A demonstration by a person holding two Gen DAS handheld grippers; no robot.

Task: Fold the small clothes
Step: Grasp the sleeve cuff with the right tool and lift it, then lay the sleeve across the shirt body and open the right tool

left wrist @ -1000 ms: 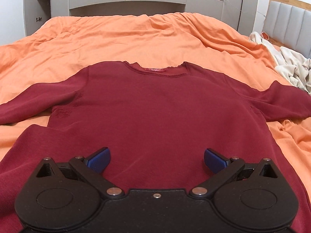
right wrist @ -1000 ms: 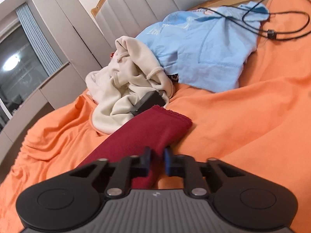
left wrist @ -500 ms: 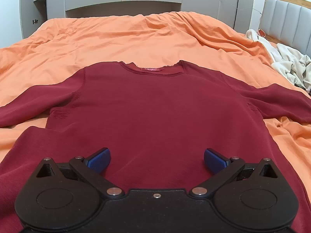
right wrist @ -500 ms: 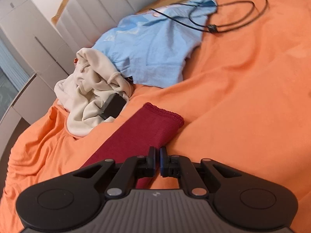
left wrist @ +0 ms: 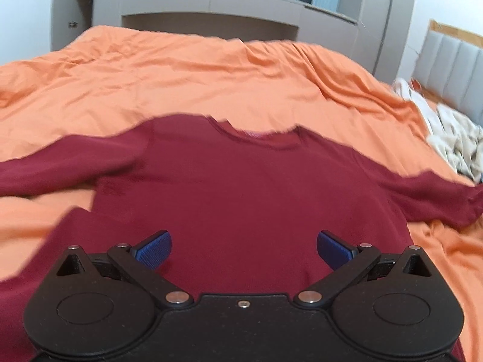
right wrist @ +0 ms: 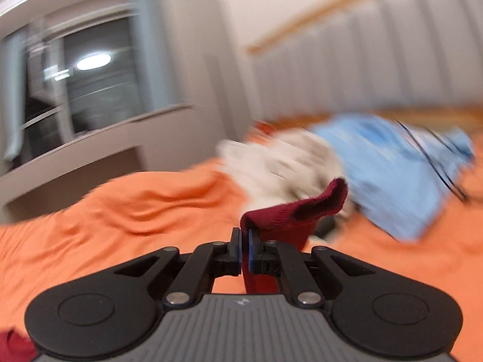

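One dark red long-sleeved shirt (left wrist: 241, 187) lies spread flat on one orange bedcover (left wrist: 187, 81), neckline away from the left wrist camera, body smooth, two sleeves extended outward to either side. One sleeve cuff (right wrist: 305, 211) of this shirt appears in the right wrist view, raised off the bedcover and drooping over the fingertips. Two grippers. Left gripper (left wrist: 244, 249): jaws spread wide, two blue pads (left wrist: 154, 249) well apart, nothing between them, positioned over the lower body of the shirt; whether the pads touch the cloth cannot be told. Right gripper (right wrist: 245, 250): jaws pinched together on the red cuff, cloth emerging from between the two pads and hanging below them. Other garments, two counted: one cream garment (right wrist: 280, 169), crumpled in a heap near the padded headboard (right wrist: 377, 60); one light blue garment (right wrist: 389, 175) lying just beside it, touching it on the far side. One black cable (right wrist: 434, 157) runs across the blue garment. The cream heap also shows at the right edge of the left wrist view (left wrist: 455, 141). One grey built-in cabinet unit (left wrist: 211, 9) stands beyond the far end of the bed. One window (right wrist: 90, 84) with one bright light reflected in it. The right wrist view is heavily blurred; finer detail of the heap is not legible.
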